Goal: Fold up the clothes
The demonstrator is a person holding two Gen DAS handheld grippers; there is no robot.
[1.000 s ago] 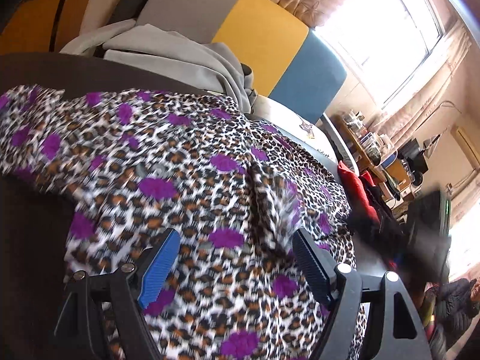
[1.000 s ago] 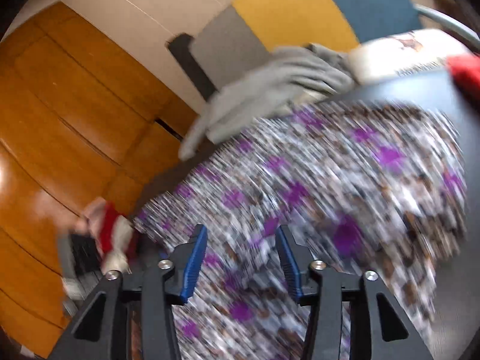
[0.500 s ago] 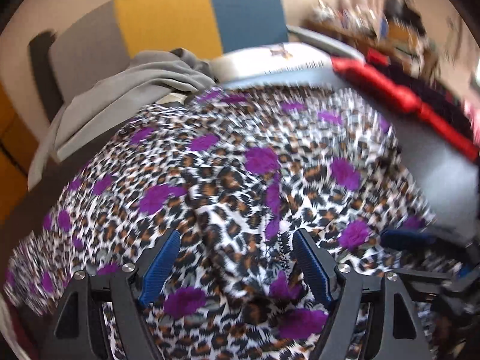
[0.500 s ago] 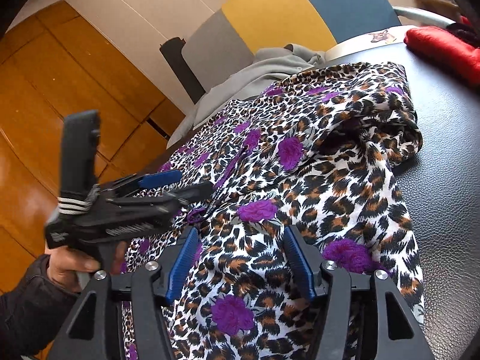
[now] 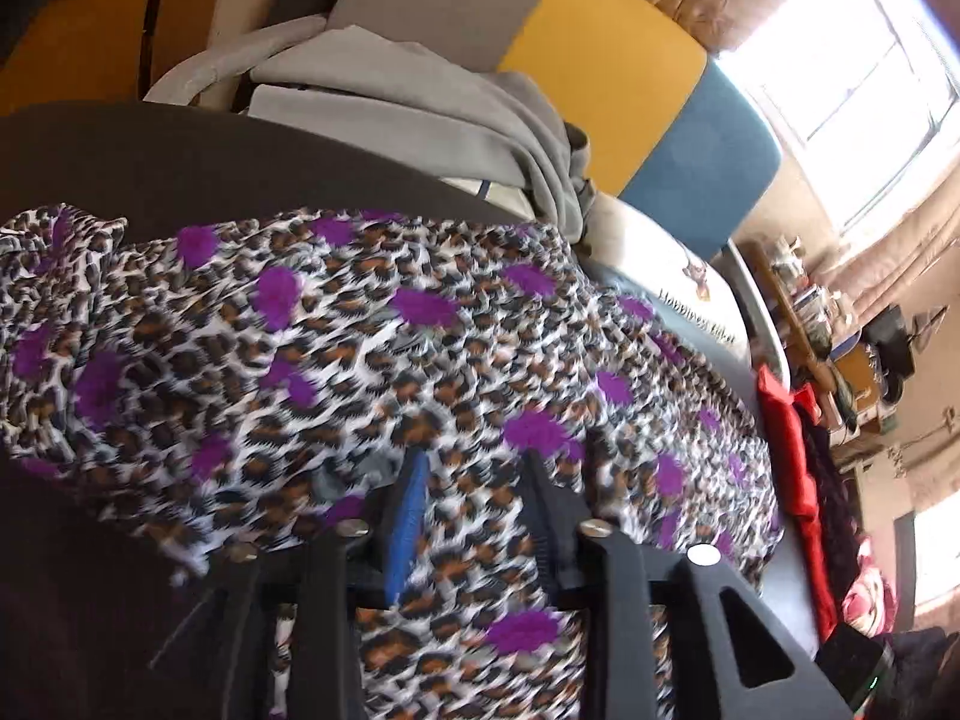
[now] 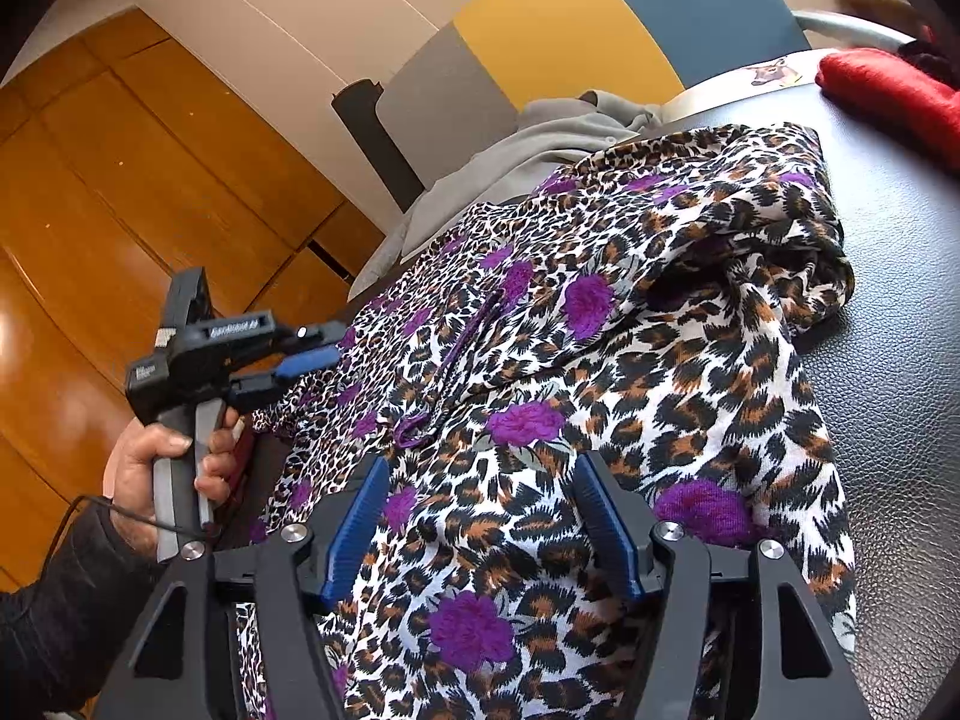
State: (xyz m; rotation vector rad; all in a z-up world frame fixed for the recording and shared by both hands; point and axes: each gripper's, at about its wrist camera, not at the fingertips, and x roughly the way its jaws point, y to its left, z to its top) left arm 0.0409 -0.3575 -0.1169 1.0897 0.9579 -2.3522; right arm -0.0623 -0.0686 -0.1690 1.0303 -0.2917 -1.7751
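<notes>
**Leopard-print garment spread on dark table, both grippers over it**

The garment (image 6: 630, 360), leopard print with purple flowers, lies spread and rumpled across the dark leather-look table (image 6: 900, 360). The far right corner is bunched into a thick fold; a thin purple cord (image 6: 444, 372) trails down the middle.

Handling, as a judgement: thin, soft, light fabric, drapes and wrinkles easily, probably a bit slippery on the smooth tabletop. No stiffness, so it will sag between two hold points. Not fragile. Best taken at an edge or corner, pinching a single layer or a hem, one gripper at each end of the same edge, so the fold comes over flat. Grabbing mid-panel would bunch it.

Left gripper (image 5: 474, 480): the jaws are closing, with cloth between the fingers in the left wrist view; the picture is blurred, so whether the pads already press cannot be told. In the right wrist view it sits at the garment's left edge, held by a hand (image 6: 162, 474) in a dark sleeve.

Right gripper (image 6: 480, 516): jaws parted and opening, hovering over the near part of the garment, pads not pressing on cloth; holds nothing.

Containers: none in view. Beyond the table a grey garment (image 5: 420, 96) lies heaped on a seat with grey, yellow and blue back panels (image 5: 606, 60). A red cloth (image 6: 888, 90) sits on the table's far right, apart from the print garment.
</notes>
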